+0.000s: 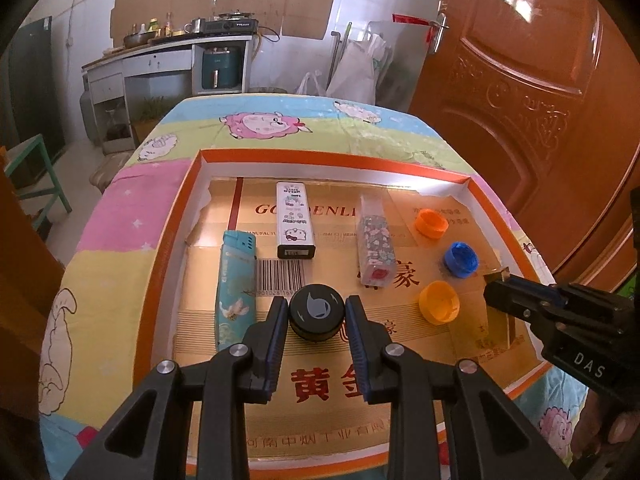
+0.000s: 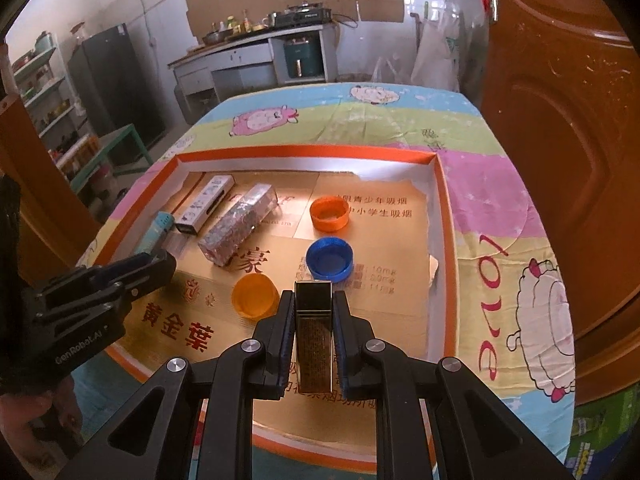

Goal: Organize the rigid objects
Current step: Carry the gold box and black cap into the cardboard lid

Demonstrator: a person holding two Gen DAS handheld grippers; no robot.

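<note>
Gold and narrow, the lighter (image 2: 313,332) was clamped in the right gripper (image 2: 313,300) above the near right part of the tray (image 2: 440,184), long axis running away toward its far edge, presumably for setting among the sorted pieces, while the left gripper (image 1: 316,308) clasped a black jar (image 1: 317,316).

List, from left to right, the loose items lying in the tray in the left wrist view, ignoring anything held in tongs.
Teal lighter → white cartoon lighter → floral clear case → three bottle caps.
</note>
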